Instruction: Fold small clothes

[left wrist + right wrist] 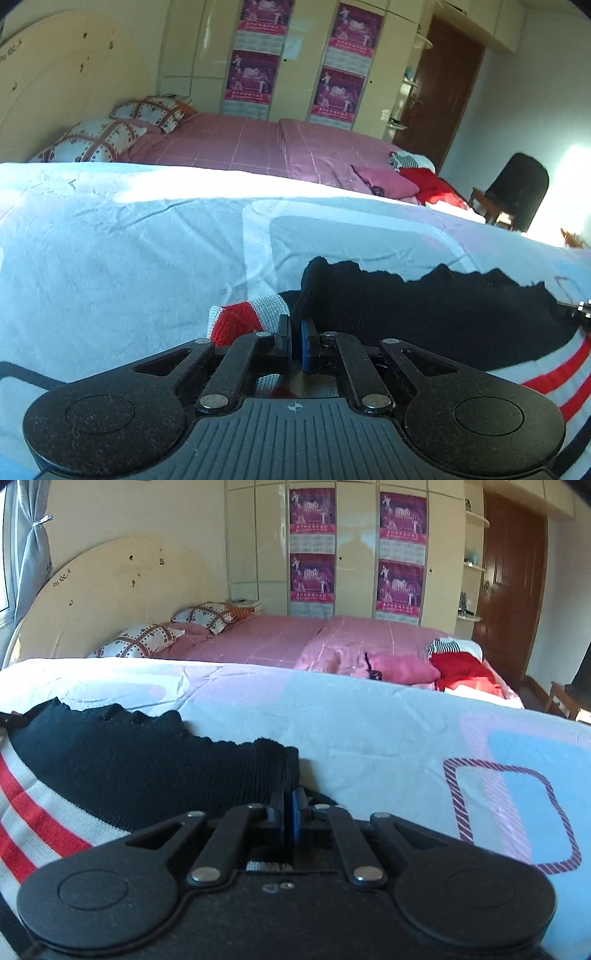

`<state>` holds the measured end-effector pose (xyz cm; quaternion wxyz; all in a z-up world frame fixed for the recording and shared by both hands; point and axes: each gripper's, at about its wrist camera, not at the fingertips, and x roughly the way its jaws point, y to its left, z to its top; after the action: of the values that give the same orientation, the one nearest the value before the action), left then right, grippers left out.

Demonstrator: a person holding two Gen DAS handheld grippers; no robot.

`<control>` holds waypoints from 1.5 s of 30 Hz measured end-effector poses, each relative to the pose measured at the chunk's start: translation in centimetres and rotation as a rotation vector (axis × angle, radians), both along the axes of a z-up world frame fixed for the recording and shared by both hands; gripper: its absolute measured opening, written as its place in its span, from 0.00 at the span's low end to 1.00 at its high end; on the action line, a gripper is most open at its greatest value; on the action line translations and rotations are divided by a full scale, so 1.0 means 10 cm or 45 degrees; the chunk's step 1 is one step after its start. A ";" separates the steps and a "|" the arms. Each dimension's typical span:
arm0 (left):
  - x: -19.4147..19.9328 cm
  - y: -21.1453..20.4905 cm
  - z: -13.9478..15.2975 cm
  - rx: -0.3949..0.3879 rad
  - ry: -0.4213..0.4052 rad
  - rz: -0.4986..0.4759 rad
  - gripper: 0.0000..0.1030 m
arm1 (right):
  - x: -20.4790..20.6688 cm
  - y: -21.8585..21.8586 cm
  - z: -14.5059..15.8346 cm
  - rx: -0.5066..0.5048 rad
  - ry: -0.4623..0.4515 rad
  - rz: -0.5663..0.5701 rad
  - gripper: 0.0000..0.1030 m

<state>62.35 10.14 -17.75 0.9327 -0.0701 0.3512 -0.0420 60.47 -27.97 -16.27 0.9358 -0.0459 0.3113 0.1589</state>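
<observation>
Pinching the near edge at both ends, the left hand-held gripper (295,332) and right hand-held gripper (290,805) each sit clamped on the black knit sweater (424,314), which lies on the pale bedsheet (129,240). Its long axis runs side to side between them, body stretching away, striped hem (33,823) nearer. Beyond: pink bed (277,642).

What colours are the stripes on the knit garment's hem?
Red and white, below the black body of the knit garment; clearest in the right wrist view.
</observation>
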 end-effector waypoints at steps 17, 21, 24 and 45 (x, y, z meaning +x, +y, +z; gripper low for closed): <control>-1.64 -0.76 0.50 0.061 -0.247 -0.187 0.43 | -1.59 0.42 0.55 0.153 -0.039 0.081 0.34; -1.62 -1.22 0.43 0.070 -0.213 -0.288 0.43 | -1.68 1.05 0.49 0.076 -0.065 0.167 0.31; -1.55 -1.31 0.53 0.115 -0.259 -0.295 0.43 | -1.60 1.21 0.58 0.081 -0.118 0.178 0.35; -0.73 -0.40 0.15 0.287 -0.075 -0.076 0.87 | -0.33 0.29 0.11 -0.085 0.096 -0.138 0.31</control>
<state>55.07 6.17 -16.28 0.9429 0.0470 0.3281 -0.0320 57.17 -25.04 -15.19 0.9286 -0.0541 0.3534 0.0990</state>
